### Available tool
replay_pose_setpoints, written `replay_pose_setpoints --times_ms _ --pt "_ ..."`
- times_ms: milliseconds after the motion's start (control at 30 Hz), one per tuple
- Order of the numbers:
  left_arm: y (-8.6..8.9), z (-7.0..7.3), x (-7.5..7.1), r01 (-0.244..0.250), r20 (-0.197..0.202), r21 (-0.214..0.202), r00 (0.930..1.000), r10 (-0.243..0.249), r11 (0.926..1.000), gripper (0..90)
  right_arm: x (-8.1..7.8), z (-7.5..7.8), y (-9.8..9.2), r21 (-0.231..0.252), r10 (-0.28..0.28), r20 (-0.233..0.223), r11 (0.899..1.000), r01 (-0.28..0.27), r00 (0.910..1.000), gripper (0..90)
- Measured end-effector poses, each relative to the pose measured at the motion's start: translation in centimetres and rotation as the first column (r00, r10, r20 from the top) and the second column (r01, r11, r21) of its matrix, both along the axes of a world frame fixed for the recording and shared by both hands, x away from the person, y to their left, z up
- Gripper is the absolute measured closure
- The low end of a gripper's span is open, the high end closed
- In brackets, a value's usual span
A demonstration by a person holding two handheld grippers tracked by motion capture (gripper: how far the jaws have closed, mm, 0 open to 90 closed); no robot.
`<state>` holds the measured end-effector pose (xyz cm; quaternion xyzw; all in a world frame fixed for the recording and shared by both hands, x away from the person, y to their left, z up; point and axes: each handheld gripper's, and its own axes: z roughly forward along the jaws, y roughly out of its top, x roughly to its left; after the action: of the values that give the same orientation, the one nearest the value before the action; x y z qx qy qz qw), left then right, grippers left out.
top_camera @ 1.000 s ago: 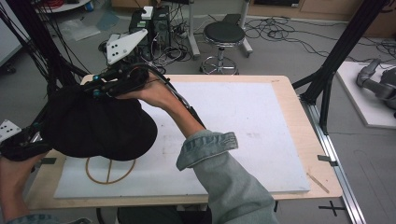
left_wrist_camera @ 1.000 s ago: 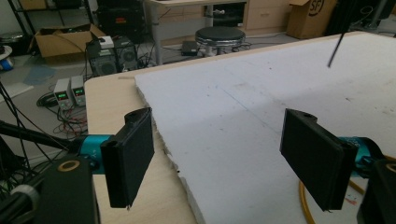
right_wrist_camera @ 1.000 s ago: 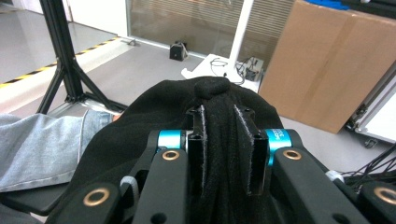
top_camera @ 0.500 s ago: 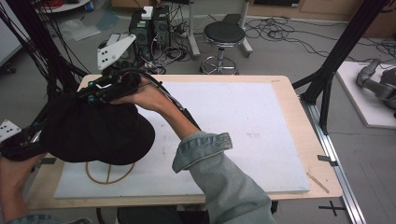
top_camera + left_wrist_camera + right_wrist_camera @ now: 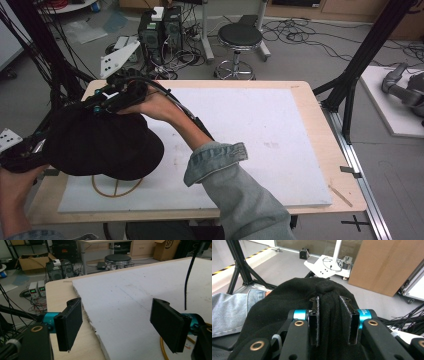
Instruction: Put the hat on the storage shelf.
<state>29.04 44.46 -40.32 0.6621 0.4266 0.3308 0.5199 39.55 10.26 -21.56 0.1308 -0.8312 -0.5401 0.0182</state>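
Grey floor (image 5: 310, 60) with many loose black cables. Beyond the wooden counter (image 5: 320, 150), a round black stool (image 5: 240, 37) and two dark boxes, perhaps power supplies (image 5: 160, 30). Black frame legs (image 5: 370, 55) at the right. Cardboard boxes (image 5: 32, 261) and wooden cabinets (image 5: 140, 248) farther back.

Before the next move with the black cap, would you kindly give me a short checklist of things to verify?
1. Right gripper grips the cap: ok for now. A fold of cloth sits between its pads, but the jaws have just been opening.
2. Left gripper is open and ready: ok, with nothing between its jaws.
3. Left gripper is lined up with the cap's edge: cannot tell.
4. Yellow ring is clear of the cap: not ok, the cap covers part of it.
5. White board has free room to the right of the cap: ok.
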Motion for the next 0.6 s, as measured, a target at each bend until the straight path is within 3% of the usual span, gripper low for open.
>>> replay_pose_setpoints --times_ms 600 --pt "0.06 -0.11 0.02 -0.002 -0.004 0.001 1.0000 0.002 1.0000 26.3 0.04 -0.44 0.22 -0.014 -0.007 -0.001 1.000 0.007 1.0000 65.3"
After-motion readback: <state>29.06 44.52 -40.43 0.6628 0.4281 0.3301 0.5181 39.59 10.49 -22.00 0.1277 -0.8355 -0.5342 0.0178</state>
